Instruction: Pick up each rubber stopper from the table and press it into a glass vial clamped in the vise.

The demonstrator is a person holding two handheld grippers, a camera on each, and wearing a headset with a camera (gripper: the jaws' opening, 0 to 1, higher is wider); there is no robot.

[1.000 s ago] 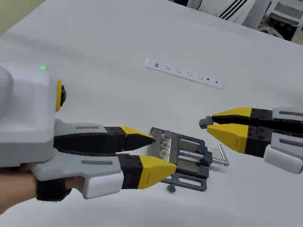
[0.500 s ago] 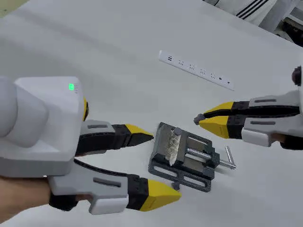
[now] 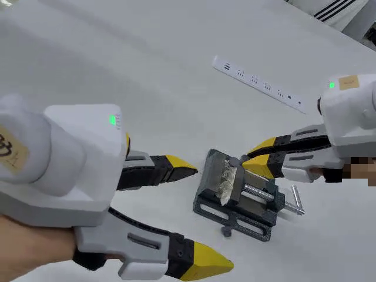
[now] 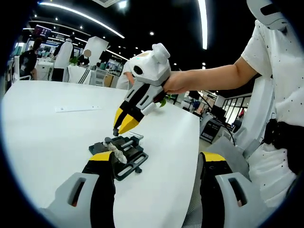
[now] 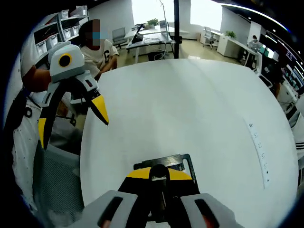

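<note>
My left gripper (image 3: 202,218) sits at the left with its jaws spread wide and nothing between them, its upper tip near the left side of the vise (image 3: 207,187). The glass vial (image 3: 225,179) is clamped between the vise's cheeks, pale and hard to make out. At the far side of the vise is the grey rubber stopper (image 3: 235,160), pinched in the tips of my right gripper (image 3: 247,161), which comes in from the right. I cannot tell whether the stopper already touches the glass. The step, as I judge it, is seating that stopper. I should square it over the vial's mouth, press straight and gently so the glass neither cracks nor slips, and let go only once it sits. For writing, the tan sticker (image 3: 10,150) on my left gripper carries dark marks I cannot read. The power strip (image 3: 258,86) farther off shows no legible print, and the orange sticker (image 3: 348,82) on the right gripper looks blank.
</note>
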